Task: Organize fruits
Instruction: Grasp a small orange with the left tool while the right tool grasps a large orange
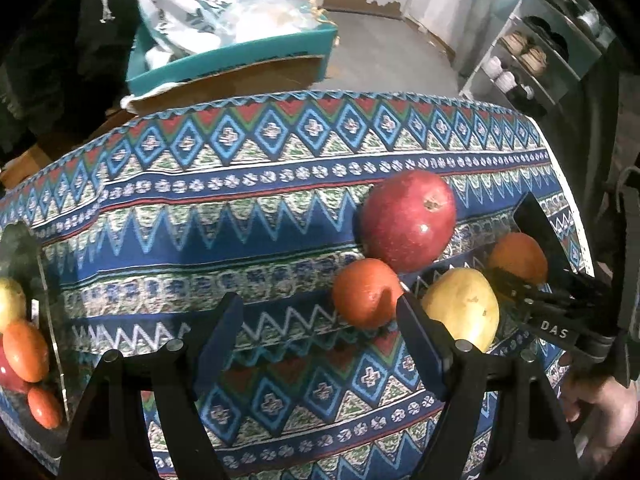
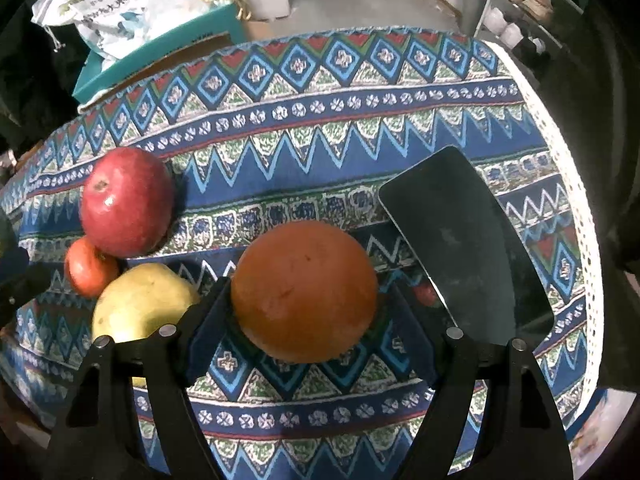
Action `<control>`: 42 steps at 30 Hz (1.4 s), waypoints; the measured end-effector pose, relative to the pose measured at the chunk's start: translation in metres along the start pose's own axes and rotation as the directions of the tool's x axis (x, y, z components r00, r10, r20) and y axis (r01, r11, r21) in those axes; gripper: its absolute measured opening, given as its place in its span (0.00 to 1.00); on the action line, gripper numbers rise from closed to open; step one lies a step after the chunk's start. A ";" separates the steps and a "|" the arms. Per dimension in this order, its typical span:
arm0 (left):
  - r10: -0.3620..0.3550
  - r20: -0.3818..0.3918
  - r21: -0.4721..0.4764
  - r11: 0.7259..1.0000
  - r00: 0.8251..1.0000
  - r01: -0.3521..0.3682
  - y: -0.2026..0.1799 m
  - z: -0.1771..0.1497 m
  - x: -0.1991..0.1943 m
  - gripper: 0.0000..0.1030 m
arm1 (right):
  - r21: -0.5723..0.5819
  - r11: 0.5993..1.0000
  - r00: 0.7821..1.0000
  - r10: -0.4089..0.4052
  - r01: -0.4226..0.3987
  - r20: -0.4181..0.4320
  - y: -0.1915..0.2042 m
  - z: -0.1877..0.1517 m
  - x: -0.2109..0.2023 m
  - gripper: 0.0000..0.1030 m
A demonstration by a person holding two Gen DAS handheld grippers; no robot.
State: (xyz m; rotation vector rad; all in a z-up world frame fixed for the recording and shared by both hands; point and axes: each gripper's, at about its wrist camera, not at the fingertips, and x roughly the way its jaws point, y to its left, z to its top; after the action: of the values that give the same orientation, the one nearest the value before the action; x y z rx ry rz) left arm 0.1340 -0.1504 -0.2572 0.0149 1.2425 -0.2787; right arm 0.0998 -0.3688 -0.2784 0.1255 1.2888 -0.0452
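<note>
An orange [image 2: 304, 292] sits between the fingers of my right gripper [image 2: 308, 304], which is shut on it low over the patterned cloth; whether the orange touches the cloth I cannot tell. In the left wrist view the same orange [image 1: 520, 254] and right gripper [image 1: 514, 280] are at the right. Left of the orange lie a yellow pear [image 2: 140, 304], a small red-orange tomato [image 2: 90, 266] and a big red apple [image 2: 126, 202], all touching. My left gripper [image 1: 320, 316] is open over bare cloth, its right finger beside the tomato [image 1: 366, 292] and pear [image 1: 462, 308], below the apple [image 1: 408, 220].
The patterned cloth [image 1: 240, 208] covers the table, whose far and right edges are close. Behind it stands a teal box [image 1: 240, 56] with a white bag. A shoe shelf [image 1: 532, 52] is at the far right. A person's hand [image 1: 600, 412] holds the right gripper. Dark side mirrors [image 2: 460, 240] jut from the grippers.
</note>
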 end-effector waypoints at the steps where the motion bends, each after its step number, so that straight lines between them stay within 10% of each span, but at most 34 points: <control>1: -0.001 -0.004 0.005 1.000 1.000 0.001 -0.002 0.000 0.002 0.78 | 0.004 1.000 1.000 0.004 -0.004 -0.005 -0.001 0.000 0.002 0.74; 17: -0.043 -0.072 0.007 0.999 0.996 0.044 -0.010 -0.002 0.039 0.76 | 0.062 0.998 0.997 0.023 -0.027 0.074 -0.021 -0.004 -0.028 0.67; 25: -0.077 -0.057 0.050 0.996 0.995 0.080 -0.022 -0.003 0.042 0.46 | 0.028 1.000 0.996 0.005 -0.008 0.090 -0.012 -0.002 -0.035 0.67; 42: -0.034 0.048 0.023 0.999 0.998 0.033 -0.010 -0.004 -0.007 0.45 | -0.035 0.999 0.981 -0.002 0.009 0.195 0.018 -0.001 -0.070 0.66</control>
State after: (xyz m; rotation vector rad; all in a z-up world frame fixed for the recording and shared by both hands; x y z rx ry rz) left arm 0.1258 -0.1577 -0.2504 0.0069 1.1924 -0.3201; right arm 0.0817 -0.3537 -0.2104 0.0845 1.0931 -0.0386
